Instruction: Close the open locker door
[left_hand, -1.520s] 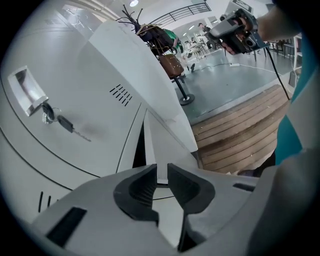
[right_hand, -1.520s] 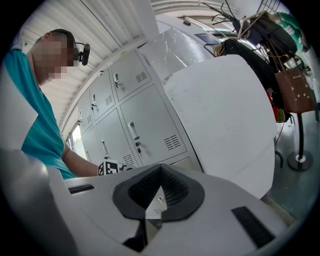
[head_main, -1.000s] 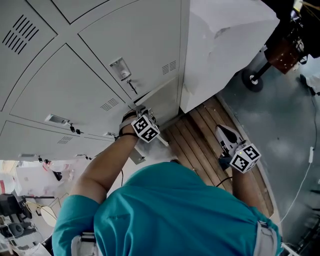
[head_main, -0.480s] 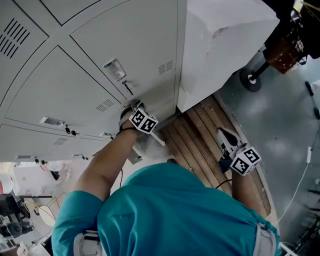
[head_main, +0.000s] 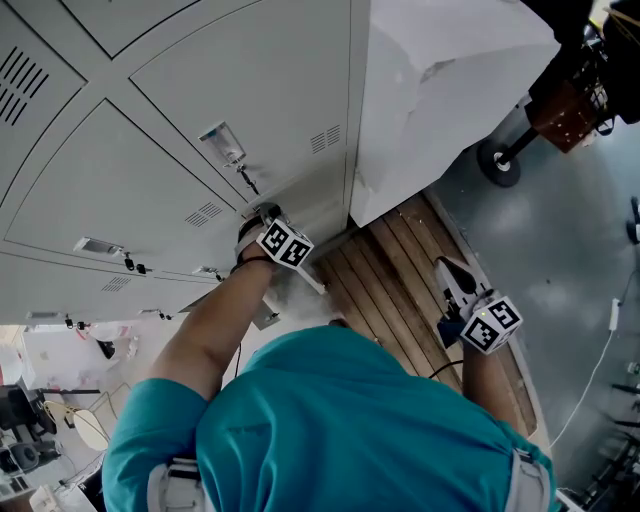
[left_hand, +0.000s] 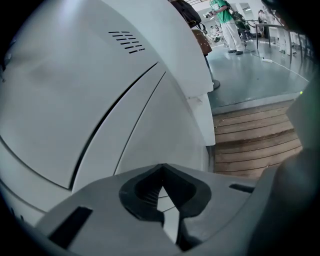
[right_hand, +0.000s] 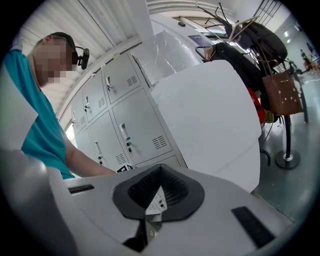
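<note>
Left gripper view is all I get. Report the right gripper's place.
Observer: The right gripper hangs over the wooden platform, well clear of the lockers.
Operator: Give me its jaws.
Observer: Together, with nothing between them.
Operator: Locate my left gripper on the lockers.
Observer: The left gripper, its jaws just closed on nothing, is at the bottom door's upper edge, just below the key of the door above.

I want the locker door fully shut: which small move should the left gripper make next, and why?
Probably press the left gripper, jaws just closed and empty, forward against the grey metal lower locker door: a thin dark gap shows along its top edge.
</note>
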